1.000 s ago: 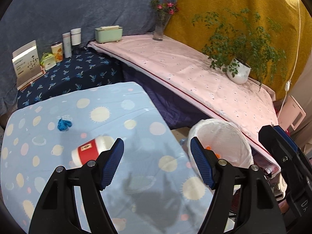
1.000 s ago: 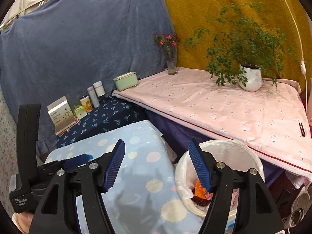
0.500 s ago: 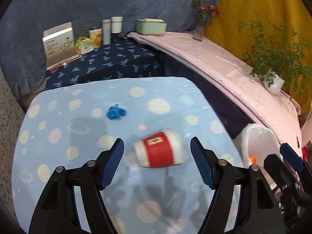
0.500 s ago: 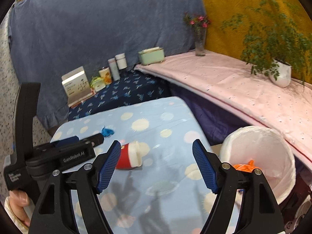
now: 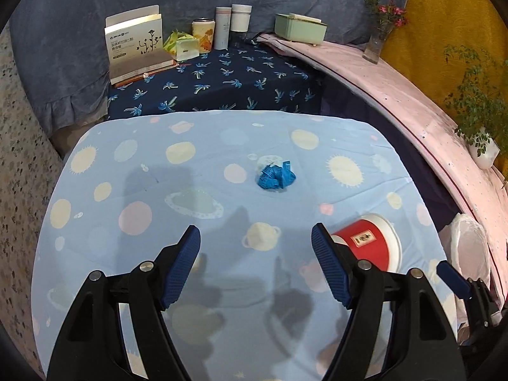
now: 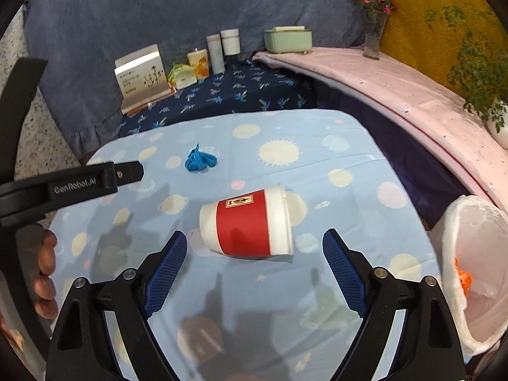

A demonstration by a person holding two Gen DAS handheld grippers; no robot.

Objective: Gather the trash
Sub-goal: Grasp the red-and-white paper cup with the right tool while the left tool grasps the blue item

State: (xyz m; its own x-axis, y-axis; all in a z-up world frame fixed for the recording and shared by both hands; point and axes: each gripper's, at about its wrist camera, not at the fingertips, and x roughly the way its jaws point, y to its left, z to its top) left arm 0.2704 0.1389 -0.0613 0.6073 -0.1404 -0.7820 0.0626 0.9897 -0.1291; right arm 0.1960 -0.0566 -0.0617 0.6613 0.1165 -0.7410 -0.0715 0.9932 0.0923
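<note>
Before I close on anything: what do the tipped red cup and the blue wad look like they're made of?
Red cup: looks like matte paper, white body with a red printed sleeve and small label; the white end cap may be plastic. Blue wad: a crumpled, bunched strip, maybe plastic or fabric; too small to tell. Both lie on the soft printed tablecloth.

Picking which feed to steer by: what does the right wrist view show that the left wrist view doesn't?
Only the right wrist view shows orange trash inside the bin, the cup's whole side, and the hand holding the left gripper. Only the left wrist view shows the left gripper open over bare cloth, the cup partly hidden behind its finger. Both show the red cup on its side, the blue wad, and the white-lined bin.
</note>
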